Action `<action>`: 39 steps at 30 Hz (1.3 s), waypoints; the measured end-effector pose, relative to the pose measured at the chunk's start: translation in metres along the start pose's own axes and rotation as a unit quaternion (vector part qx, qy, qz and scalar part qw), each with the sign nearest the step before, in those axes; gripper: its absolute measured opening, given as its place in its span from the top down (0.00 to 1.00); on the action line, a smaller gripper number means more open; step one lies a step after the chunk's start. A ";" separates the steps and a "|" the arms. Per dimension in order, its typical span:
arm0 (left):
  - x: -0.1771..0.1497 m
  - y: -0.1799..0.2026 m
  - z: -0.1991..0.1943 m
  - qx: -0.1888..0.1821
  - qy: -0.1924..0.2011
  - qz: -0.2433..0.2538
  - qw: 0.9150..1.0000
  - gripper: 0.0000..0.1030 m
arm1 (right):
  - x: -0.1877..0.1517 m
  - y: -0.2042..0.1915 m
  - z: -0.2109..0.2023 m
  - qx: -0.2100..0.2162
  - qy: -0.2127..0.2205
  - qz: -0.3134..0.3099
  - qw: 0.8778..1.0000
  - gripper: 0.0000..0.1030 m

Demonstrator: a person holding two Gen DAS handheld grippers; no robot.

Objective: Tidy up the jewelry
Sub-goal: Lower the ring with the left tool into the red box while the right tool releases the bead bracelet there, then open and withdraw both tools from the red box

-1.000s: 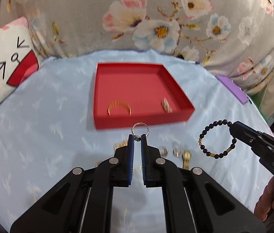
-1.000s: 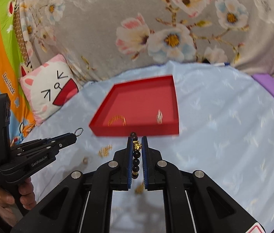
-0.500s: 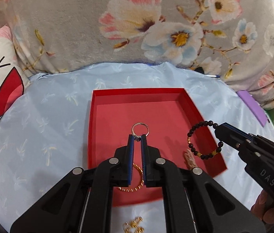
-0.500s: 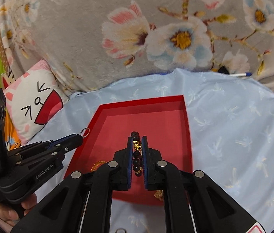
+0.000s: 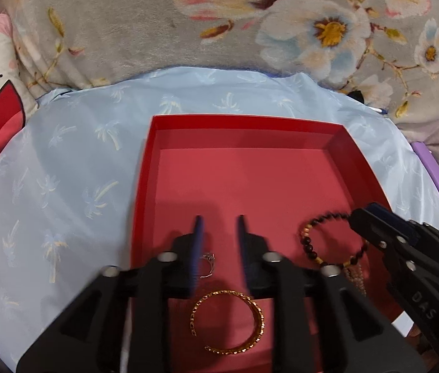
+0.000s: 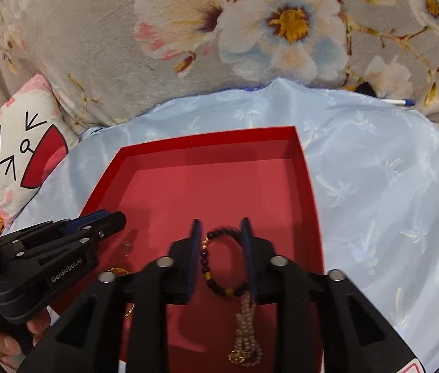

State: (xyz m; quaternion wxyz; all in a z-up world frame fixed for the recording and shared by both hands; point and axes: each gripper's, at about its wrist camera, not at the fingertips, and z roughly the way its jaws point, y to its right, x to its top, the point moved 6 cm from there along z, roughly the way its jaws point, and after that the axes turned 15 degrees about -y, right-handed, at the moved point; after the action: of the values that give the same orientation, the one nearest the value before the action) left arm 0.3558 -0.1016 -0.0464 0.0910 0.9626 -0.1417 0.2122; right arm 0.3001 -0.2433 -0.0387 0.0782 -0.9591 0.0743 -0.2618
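A red tray lies on the light blue cloth. My left gripper hangs over its near part with jaws opening and nothing pressed between them. A small silver ring lies loose below, beside the left pad. A gold bangle rests on the tray floor under the fingers. My right gripper is over the tray's right part, jaws opening. The dark bead bracelet sits between its pads, free of them. A pale bead strand lies beneath.
A grey floral blanket rises behind the cloth. A cat-face cushion lies at the left. A purple item and a pen lie at the right. A hand holds the left gripper's handle.
Both grippers moved forward and down over the tray. Both jaws went from shut to parted. The ring and the bead bracelet have left the pads and lie in the tray.
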 end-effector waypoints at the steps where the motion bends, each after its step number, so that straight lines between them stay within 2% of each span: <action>1: 0.000 -0.002 -0.003 0.003 0.006 -0.004 1.000 0.56 | -0.001 0.002 -0.004 0.000 0.007 0.003 1.000 0.68; 2: -0.001 -0.003 -0.006 0.006 0.012 -0.006 1.000 0.51 | -0.003 0.004 -0.010 0.000 0.014 0.005 1.000 0.68; 9: -0.017 -0.010 -0.036 0.014 0.036 -0.008 0.999 0.51 | -0.027 0.007 -0.055 0.008 0.047 0.008 0.999 0.65; 15: -0.057 -0.020 -0.069 0.031 0.052 -0.013 0.998 0.44 | -0.076 0.004 -0.092 0.005 0.056 0.005 0.998 0.64; 18: -0.083 -0.022 -0.082 0.038 0.053 -0.012 0.998 0.40 | -0.101 0.003 -0.102 0.007 0.050 0.007 0.999 0.64; 25: -0.145 -0.026 -0.094 0.032 0.034 -0.021 0.999 0.39 | -0.166 0.007 -0.121 0.008 0.023 0.023 0.999 0.64; 30: -0.180 -0.029 -0.096 0.019 0.017 -0.032 0.999 0.38 | -0.200 0.009 -0.121 0.014 0.001 0.037 0.999 0.64; 34: -0.203 -0.033 -0.094 0.020 0.006 -0.038 0.999 0.36 | -0.218 0.010 -0.116 0.014 -0.016 0.046 0.999 0.64; 39: -0.225 -0.038 -0.089 0.038 -0.006 -0.040 0.998 0.36 | -0.227 0.009 -0.102 0.013 -0.035 0.053 0.998 0.64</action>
State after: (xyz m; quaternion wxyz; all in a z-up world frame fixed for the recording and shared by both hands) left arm 0.1382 0.0077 -0.0687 0.0618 0.9714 -0.0955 0.2082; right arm 0.0536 -0.2216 -0.0646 0.1066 -0.9613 0.1186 -0.2248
